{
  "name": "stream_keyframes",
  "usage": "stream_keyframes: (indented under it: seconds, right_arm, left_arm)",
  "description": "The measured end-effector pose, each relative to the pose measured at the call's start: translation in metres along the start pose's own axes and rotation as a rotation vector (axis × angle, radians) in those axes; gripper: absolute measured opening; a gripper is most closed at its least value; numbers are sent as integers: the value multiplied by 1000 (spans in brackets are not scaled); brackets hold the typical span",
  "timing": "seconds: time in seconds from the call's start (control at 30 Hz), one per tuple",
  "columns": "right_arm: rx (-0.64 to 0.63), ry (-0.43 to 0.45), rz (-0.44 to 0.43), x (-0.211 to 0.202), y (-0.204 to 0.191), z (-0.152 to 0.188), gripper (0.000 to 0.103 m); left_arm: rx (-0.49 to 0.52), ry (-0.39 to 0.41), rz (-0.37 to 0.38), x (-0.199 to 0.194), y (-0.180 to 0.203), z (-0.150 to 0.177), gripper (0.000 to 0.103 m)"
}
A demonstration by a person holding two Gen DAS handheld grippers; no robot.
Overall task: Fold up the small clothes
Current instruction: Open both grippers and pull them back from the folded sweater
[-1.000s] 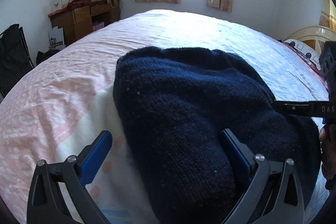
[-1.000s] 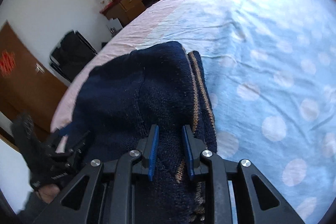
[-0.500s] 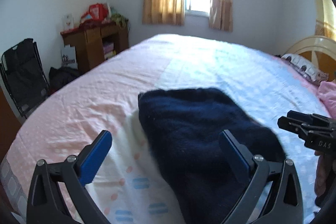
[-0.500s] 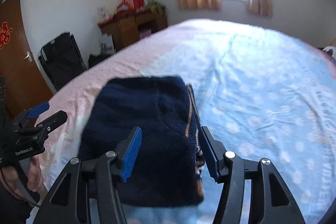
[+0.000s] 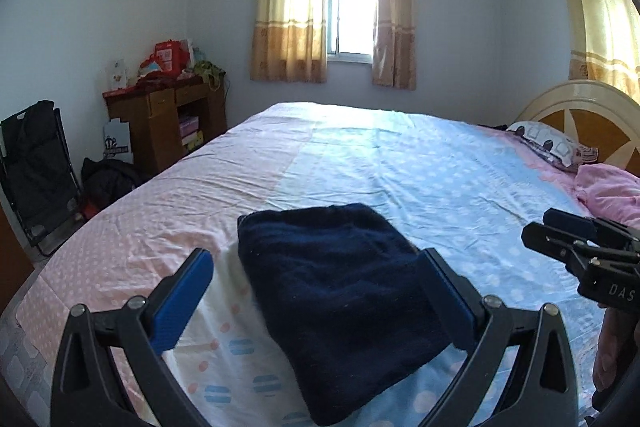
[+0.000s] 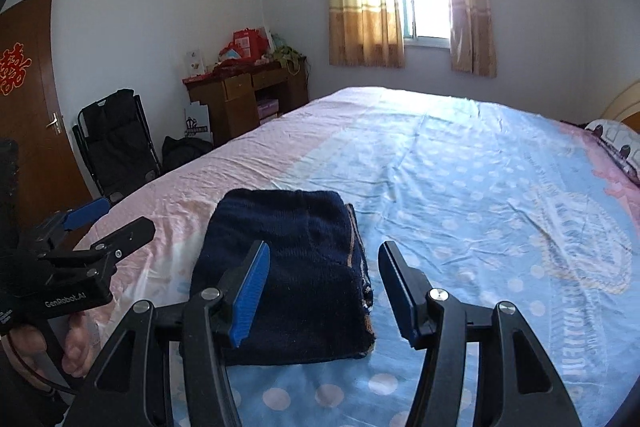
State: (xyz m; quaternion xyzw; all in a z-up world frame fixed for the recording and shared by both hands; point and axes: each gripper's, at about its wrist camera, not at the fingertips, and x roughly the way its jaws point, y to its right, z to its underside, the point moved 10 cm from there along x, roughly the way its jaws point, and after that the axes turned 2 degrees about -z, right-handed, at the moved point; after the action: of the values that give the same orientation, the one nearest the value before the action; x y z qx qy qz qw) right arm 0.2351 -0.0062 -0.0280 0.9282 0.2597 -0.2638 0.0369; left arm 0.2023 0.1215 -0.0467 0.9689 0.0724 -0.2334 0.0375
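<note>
The navy knit sweater (image 5: pixel 340 299) is folded into a chunky rectangle and lies flat on the bed (image 5: pixel 400 163), near the front edge, right where the pink part of the sheet meets the blue polka-dot part. From the right wrist cam you can see a tan stripe along its right-hand edge.

Neither gripper is touching it. The left gripper (image 5: pixel 316 295) hangs above it with its jaws spread wide, nothing between the pads; the sweater just sits below in the gap. The right gripper (image 6: pixel 324 291) has just been opening its jaws, and they stand about half apart, empty too, with the sweater's right edge showing between them.

Farther back there's a wooden desk (image 5: pixel 164 123) and a curtained window (image 5: pixel 352 15).
</note>
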Motion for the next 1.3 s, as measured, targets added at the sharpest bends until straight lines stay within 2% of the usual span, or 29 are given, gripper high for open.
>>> stream_keyframes:
  seconds: [0.63,0.83,1.07,1.3]
  right_arm:
    - [-34,60,15,-24,-13,-7,58]
    - [-34,96,28,-32,-14,-13,58]
    - [-29,104,27,-33,-14,-14,59]
    - [-39,105,17,-31,-17,-12,59]
  left_arm:
    - [-6,-4,10,1,1,5,103]
    - [-9,-35,22,3,1,7,103]
    - [5,4,8,-4,1,1,103]
    - [9,6,2,-2,-1,0,103]
